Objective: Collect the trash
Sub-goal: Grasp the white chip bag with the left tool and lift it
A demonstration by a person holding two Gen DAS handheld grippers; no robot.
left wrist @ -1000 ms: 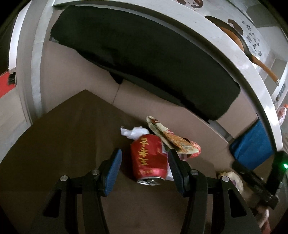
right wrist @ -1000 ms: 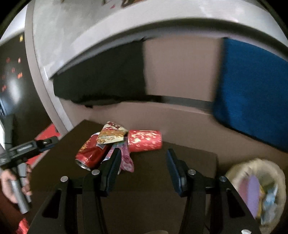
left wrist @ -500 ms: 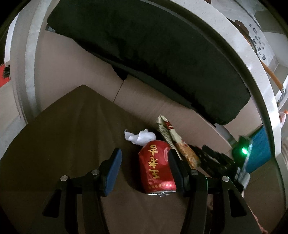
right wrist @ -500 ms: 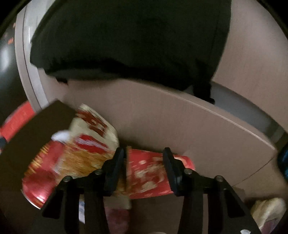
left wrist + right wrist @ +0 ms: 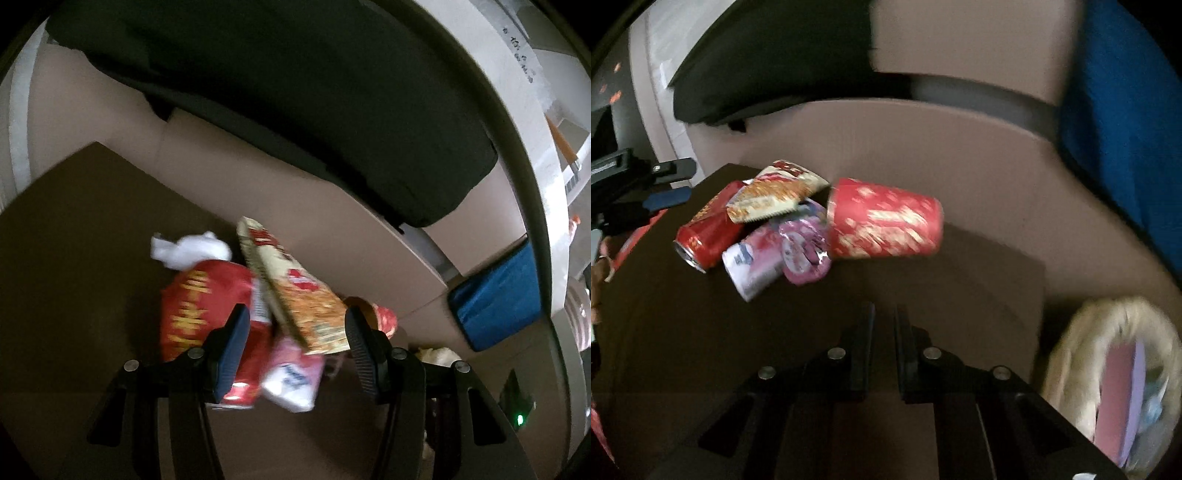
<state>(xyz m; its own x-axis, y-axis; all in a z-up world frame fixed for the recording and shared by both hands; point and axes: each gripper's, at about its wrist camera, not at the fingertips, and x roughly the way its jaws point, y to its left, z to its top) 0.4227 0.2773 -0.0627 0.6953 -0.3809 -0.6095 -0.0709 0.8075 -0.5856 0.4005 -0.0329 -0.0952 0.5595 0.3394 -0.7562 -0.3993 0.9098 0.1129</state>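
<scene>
A pile of trash lies on the dark brown table (image 5: 683,350): a red can (image 5: 709,232) on its side, a snack wrapper (image 5: 775,195), a pink-white pouch (image 5: 753,266), a pink foil lid (image 5: 805,251) and a red paper cup (image 5: 886,221) on its side. My right gripper (image 5: 884,314) hangs short of the cup, jaws closing to a narrow slit with nothing between them. My left gripper (image 5: 295,347) is open over the pile. The pouch (image 5: 295,376) and wrapper (image 5: 295,295) lie between its fingers, the can (image 5: 199,306) by its left finger. A white tissue (image 5: 192,251) lies beyond.
A pale woven basket (image 5: 1071,350) holding some trash stands low, right of the table. Behind the table runs a beige sofa (image 5: 923,147) with a black cushion (image 5: 295,92) and a blue cushion (image 5: 1126,129). The table's far edge is just behind the pile.
My right gripper went in around the red cup, then pulled back and closed empty. My left gripper shifted right, so the can sits by its left finger instead of between both.
</scene>
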